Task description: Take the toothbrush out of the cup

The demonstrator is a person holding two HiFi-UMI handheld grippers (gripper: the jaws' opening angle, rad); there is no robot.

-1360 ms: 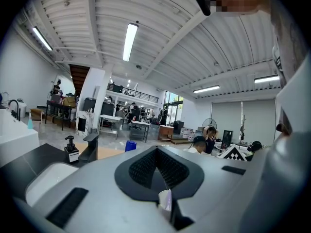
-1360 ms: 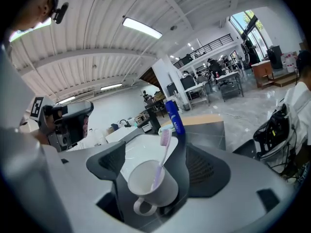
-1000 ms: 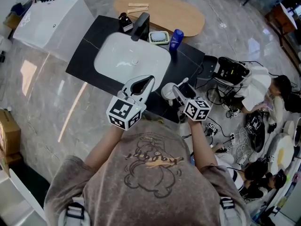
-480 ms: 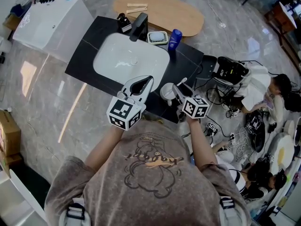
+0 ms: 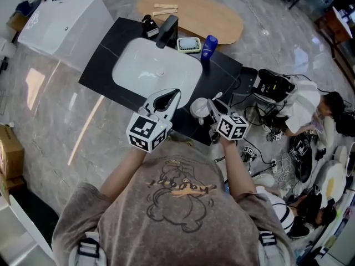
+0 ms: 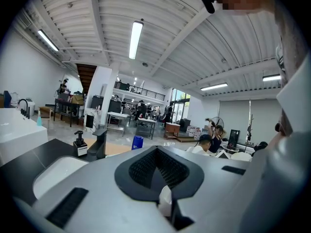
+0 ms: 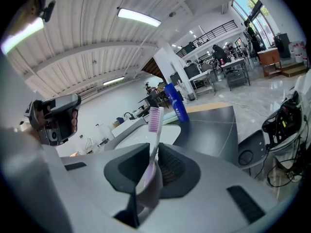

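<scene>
A white cup [image 5: 198, 108] stands on the black counter's [image 5: 224, 71] near edge, right of the sink. A pink toothbrush [image 5: 216, 97] sticks up out of it, bristles upward. My right gripper [image 5: 210, 107] reaches over the cup and its jaws are closing. In the right gripper view the toothbrush [image 7: 155, 123] handle sits pinched between the pads of the right gripper [image 7: 153, 154]. My left gripper [image 5: 175, 95] hovers over the sink's near rim, left of the cup, jaws together and holding nothing. The left gripper [image 6: 158, 149] shows the same in its own view.
A white sink basin [image 5: 157, 66] fills the counter's middle, with a black faucet [image 5: 167, 31] behind it. A soap dispenser [image 5: 147, 25], a soap dish [image 5: 189, 44] and a blue bottle [image 5: 208, 46] line the back. Cables and bags [image 5: 277, 87] lie on the floor to the right.
The right gripper's jaws have drawn together around the toothbrush above the cup. Both hands have stayed where they were.
</scene>
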